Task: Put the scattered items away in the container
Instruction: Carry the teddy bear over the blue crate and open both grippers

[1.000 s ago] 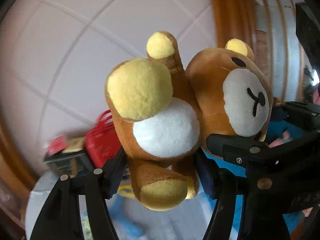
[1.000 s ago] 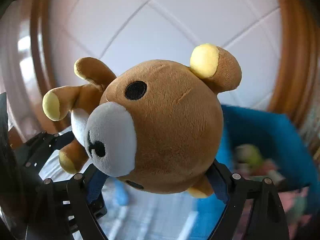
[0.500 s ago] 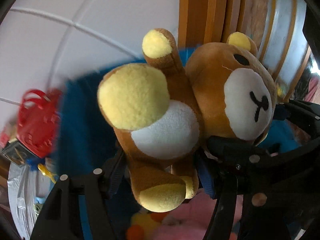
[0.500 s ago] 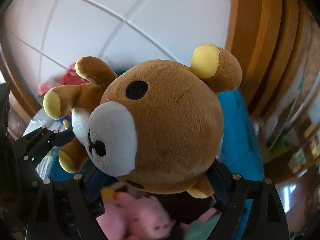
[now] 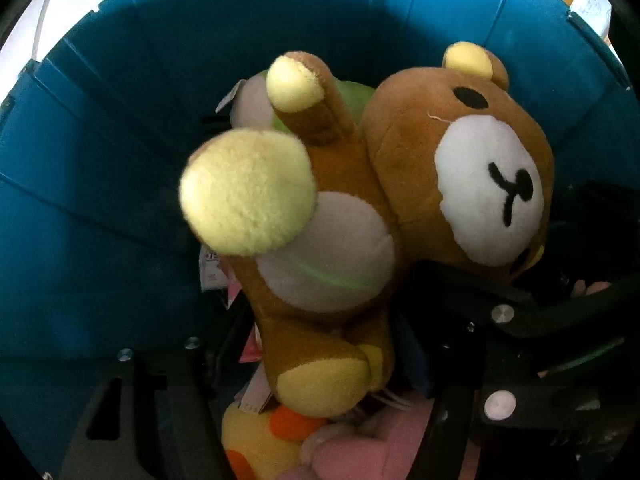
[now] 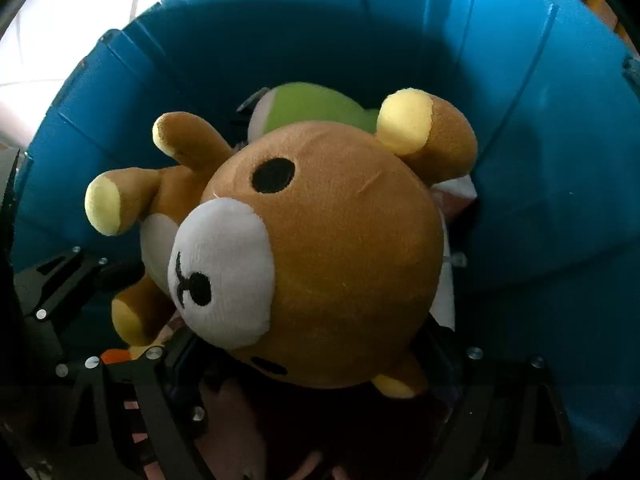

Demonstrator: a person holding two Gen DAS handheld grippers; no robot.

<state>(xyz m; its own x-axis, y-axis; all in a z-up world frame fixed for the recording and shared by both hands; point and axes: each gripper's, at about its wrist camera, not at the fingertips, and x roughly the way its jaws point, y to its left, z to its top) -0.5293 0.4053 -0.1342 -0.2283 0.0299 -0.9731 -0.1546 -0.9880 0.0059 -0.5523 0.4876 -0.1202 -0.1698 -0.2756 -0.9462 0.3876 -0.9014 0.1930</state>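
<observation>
Brown plush fills both views: a teddy bear (image 5: 352, 216) with yellow paw pads, a white belly and a white muzzle is carried between the two tools, inside the walls of a blue bin (image 5: 100, 184). The left hand-held gripper (image 5: 320, 344) clamps the bear's lower body, one leg hanging down between its black fingers, while a raised foot juts toward the lens, blurred. The right hand-held gripper (image 6: 316, 356) grips the bear's round head (image 6: 320, 264) from either side, its fingers spread wide around it. In the right wrist view the left tool's black frame shows just left of the bear's legs.

Ahead of both grippers, beyond the bear, a green and pale plush toy (image 6: 308, 108) lies near the bin's far wall. Just below the left gripper's fingers lie a yellow plush with orange spots (image 5: 260, 436) and a pink plush (image 5: 360, 452), with paper tags beside them. A pale tiled floor (image 6: 60, 20) shows outside the bin's rim at upper left.
</observation>
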